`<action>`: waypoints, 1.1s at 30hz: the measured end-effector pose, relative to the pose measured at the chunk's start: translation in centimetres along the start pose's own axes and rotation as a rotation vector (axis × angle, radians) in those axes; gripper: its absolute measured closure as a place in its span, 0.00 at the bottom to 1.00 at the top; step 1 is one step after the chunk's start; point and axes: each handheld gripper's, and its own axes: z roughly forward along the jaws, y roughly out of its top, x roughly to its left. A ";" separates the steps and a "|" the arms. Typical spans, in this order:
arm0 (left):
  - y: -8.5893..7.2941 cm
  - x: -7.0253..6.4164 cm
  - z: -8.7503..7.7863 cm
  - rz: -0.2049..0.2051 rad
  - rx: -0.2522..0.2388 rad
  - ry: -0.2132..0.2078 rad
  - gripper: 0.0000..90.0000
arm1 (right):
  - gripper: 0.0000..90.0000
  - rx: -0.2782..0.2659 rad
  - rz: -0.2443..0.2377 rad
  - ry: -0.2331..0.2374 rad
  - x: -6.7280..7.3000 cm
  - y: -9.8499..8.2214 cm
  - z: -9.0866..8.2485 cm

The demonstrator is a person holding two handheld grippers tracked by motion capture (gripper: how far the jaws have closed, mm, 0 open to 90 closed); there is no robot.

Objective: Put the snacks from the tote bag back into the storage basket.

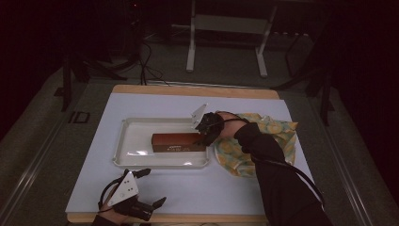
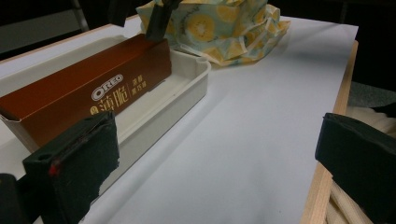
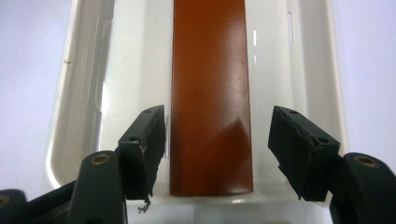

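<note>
Oreo box (image 1: 179, 142), brown and long, lies in the white tray (image 1: 136, 141) at mid-tabletop, its right end framed by my right gripper (image 3: 217, 149). My right jaws stand spread on either side of that end, the left one just beside the cardboard, the other apart from it, neither pinching anything. In the left gripper view the box's near end looks open, a flap loose at the corner.

Risk, as I judge it: the jaws sit off-centre on the box, so closing from here could shove it sideways along the tray floor before both pads bite. A grip this near one end could also let the far end sag or swing on a lift, and a hard squeeze may crush the thin carton. Contents could slide out of that open end if the box tips.

My left gripper (image 1: 131, 195) waits near the front edge of the tabletop (image 1: 263, 183), jaws spread wide and holding nothing, well apart from the tray. A patterned cloth (image 1: 277, 134) lies bunched just right of the tray, under my right sleeve.
</note>
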 end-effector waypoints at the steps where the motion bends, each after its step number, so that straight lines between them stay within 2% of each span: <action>1: 0.0 0.0 0.0 0.000 0.000 -0.001 0.00 | 0.41 -0.001 0.001 -0.004 0.0 0.0 -0.2; 8: 0.0 0.0 0.0 0.001 -0.001 -0.001 0.00 | 0.40 -0.009 0.012 -0.034 0.2 0.0 -1.8; 18: 0.0 0.0 0.1 0.006 0.005 -0.005 0.00 | 0.20 -0.036 0.097 -0.101 0.3 -0.4 -5.0; 22: 0.0 -0.1 0.1 0.004 0.004 -0.006 0.00 | 0.15 -0.035 0.146 -0.114 0.1 -1.0 -5.9; 27: 0.0 0.0 0.1 0.003 0.005 -0.006 0.00 | 0.12 -0.059 0.172 -0.126 0.1 -2.0 -6.8; 28: 0.0 0.0 0.1 0.002 0.005 -0.007 0.00 | 0.12 -0.067 0.184 -0.139 0.1 -2.8 -7.3; 33: 0.0 -0.1 0.2 0.000 0.003 -0.007 0.00 | 0.12 -0.076 0.236 -0.199 0.2 -4.2 -8.3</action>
